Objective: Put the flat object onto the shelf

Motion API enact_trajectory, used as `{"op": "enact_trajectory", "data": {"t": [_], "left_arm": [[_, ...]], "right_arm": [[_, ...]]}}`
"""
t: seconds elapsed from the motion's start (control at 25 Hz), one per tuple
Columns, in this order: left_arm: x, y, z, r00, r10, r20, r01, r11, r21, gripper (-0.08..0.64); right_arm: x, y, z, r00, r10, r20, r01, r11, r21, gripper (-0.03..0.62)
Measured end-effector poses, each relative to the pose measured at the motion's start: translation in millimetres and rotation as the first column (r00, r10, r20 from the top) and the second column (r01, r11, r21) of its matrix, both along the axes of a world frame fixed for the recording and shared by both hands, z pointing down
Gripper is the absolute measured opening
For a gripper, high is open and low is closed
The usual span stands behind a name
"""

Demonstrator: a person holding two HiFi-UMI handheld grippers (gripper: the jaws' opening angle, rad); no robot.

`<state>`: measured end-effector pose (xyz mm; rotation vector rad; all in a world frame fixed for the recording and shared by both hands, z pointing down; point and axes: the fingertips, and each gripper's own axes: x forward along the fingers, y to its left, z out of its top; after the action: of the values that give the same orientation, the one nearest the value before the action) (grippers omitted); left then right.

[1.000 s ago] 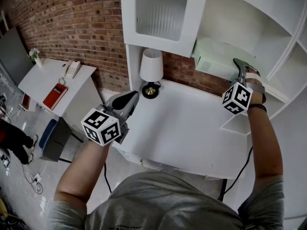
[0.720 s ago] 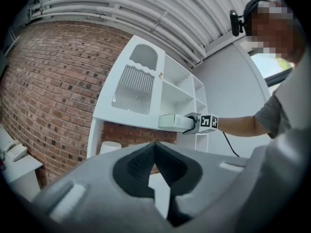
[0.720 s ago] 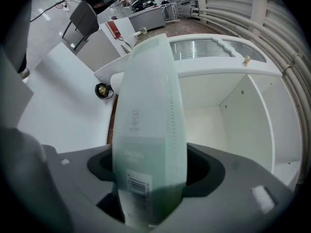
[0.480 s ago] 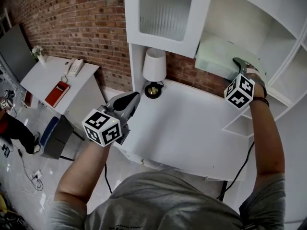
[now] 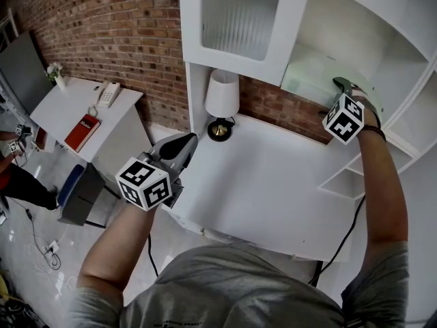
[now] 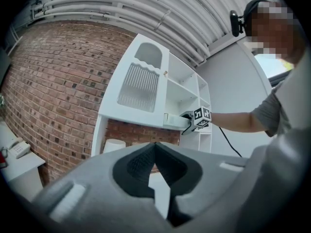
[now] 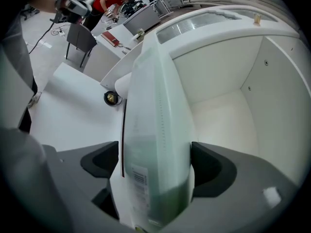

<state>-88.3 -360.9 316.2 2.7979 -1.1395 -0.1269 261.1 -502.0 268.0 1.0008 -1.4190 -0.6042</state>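
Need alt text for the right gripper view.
A flat pale-green object sits between the right gripper's opening jaws, reaching into a white shelf compartment. A white table and lamp show at left.

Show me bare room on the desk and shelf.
The desk is bare from the lamp at its back-left corner to the front edge. Crowded: the shelf bay above its right side, its near part taken by the pack.
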Motion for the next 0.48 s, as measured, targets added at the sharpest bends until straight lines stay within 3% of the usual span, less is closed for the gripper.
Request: {"op": "enact_trajectory", "data": {"t": [0.48], "left_arm": [[-2,-10,7,1.0,-0.026,-0.005,0.026,1.0,-0.015,-0.002]], "right_arm": [[15,-41,2,1.0,0.011,-0.017,-0.011,1.0,0.0,0.476]]}}
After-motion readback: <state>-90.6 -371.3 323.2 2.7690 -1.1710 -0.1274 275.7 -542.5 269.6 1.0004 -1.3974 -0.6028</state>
